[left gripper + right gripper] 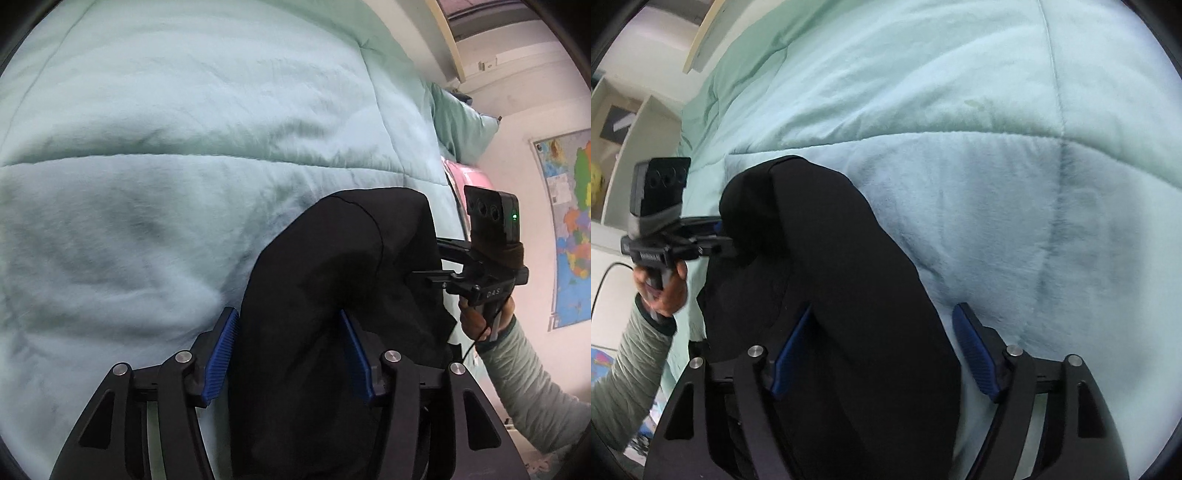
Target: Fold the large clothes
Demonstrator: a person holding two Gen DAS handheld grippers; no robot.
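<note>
a: left wrist view — what's between the blue pads?

b: the left gripper stands wide, with a bunched black garment filling the gap between its fingers. whether the pads actually press it, i cannot tell.

a: and the other one?

b: the right gripper is wide too. the black garment drapes over its left pad, while the right pad stands clear of the cloth.

a: where is the garment?

b: held up between both grippers, over a pale green quilt on the bed. a map hangs on the wall.
</note>
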